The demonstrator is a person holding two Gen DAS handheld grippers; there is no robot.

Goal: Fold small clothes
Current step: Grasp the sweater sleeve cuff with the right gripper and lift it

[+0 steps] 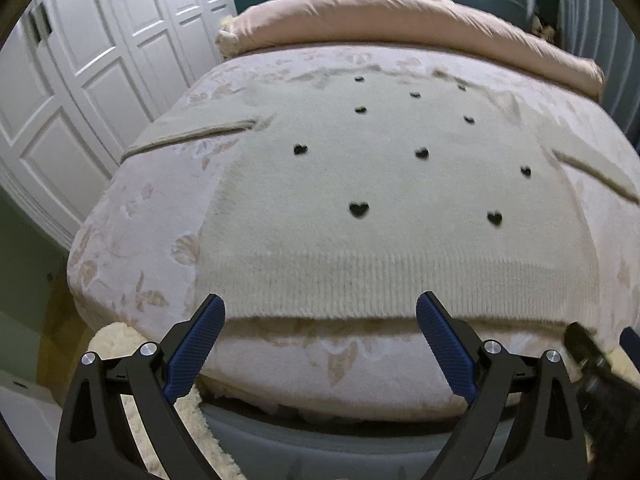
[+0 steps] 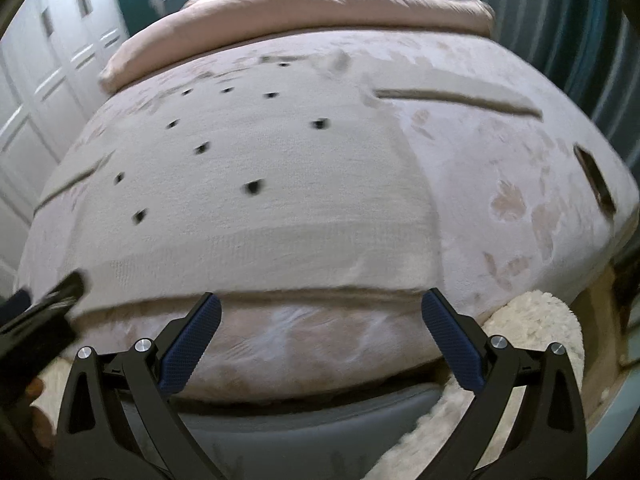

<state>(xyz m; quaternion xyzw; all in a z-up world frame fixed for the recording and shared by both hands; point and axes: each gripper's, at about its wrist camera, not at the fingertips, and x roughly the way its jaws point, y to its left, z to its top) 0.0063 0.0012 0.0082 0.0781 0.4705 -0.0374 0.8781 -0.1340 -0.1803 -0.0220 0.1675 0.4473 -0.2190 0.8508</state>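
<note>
Step in hand: the approach before the first fold, as I judge it. The cream sweater [image 1: 384,208] lies spread flat and unfolded, and neither gripper has hold of it.
Sweater: front up on the bed [image 1: 132,232], dotted with small black hearts [image 1: 359,209]. Its ribbed hem [image 1: 400,280] lies along the near edge of the bed, and both sleeves are stretched out sideways from the body.
Left gripper [image 1: 321,312]: held low and level just off the hem, aimed along the bed towards the sweater's collar. Its blue-padded fingers [image 1: 200,344] stand wide apart with nothing between them, and their tips sit level with the hem's left half.
Right gripper [image 2: 321,310]: in the same low, forward pose at the hem's right half. Its fingers [image 2: 452,344] are spread wide and hold nothing. This view is blurred, so whether the tips touch the hem cannot be told.
Next move, judged: each gripper needs to slide a finger under the hem, or go out to a sleeve [image 2: 456,100], and close on the knit. The knit looks soft and thick, so a shallow pinch may slip.
Beyond the sweater: a pink duvet [image 1: 400,16] is bunched at the far end of the bed.
Left of the sweater: white panelled wardrobe doors [image 1: 92,72].
</note>
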